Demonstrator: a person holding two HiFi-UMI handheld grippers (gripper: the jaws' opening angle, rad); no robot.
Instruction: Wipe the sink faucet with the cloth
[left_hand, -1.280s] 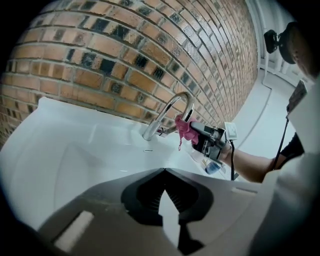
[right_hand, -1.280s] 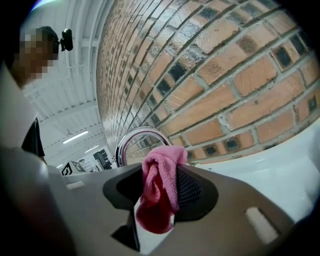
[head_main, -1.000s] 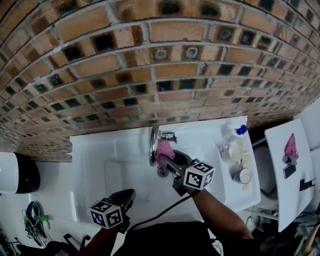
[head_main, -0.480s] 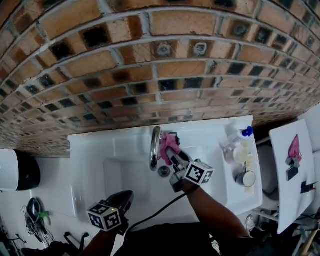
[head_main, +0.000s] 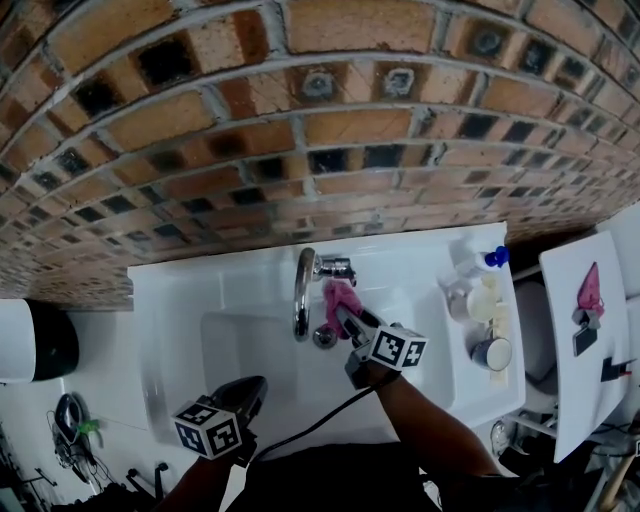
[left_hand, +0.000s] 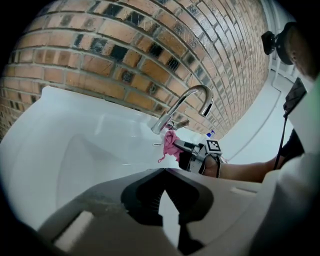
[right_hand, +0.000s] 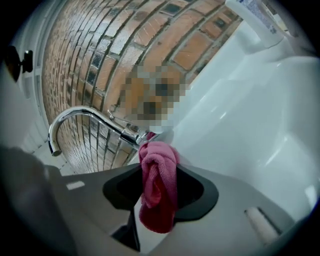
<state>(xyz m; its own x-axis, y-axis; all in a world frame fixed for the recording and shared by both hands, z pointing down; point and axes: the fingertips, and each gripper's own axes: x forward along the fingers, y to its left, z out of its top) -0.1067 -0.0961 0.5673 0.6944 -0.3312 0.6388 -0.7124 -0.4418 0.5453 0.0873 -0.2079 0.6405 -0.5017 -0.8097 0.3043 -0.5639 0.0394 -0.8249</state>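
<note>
A chrome curved faucet (head_main: 300, 290) stands at the back of the white sink (head_main: 175, 330). My right gripper (head_main: 347, 318) is shut on a pink cloth (head_main: 340, 298), held just right of the spout and right below the faucet's handle (head_main: 338, 267). In the right gripper view the cloth (right_hand: 159, 190) hangs bunched between the jaws, with the faucet (right_hand: 85, 117) arching off to the left beyond it. My left gripper (head_main: 248, 392) hovers over the sink's near rim, jaws shut with nothing in them. From the left gripper view I see the faucet (left_hand: 187, 102), cloth (left_hand: 170, 144) and right gripper (left_hand: 189, 148) ahead.
A brick wall (head_main: 300, 130) rises behind the sink. A blue-capped bottle (head_main: 478, 263) and small containers (head_main: 488, 352) sit on the sink's right ledge. A white board (head_main: 590, 350) with small items lies farther right. A black and white object (head_main: 30, 345) is at the left.
The right gripper carried the cloth up along the faucet toward its base and handle, then eased slightly back. The left gripper stayed by the sink's near rim.
</note>
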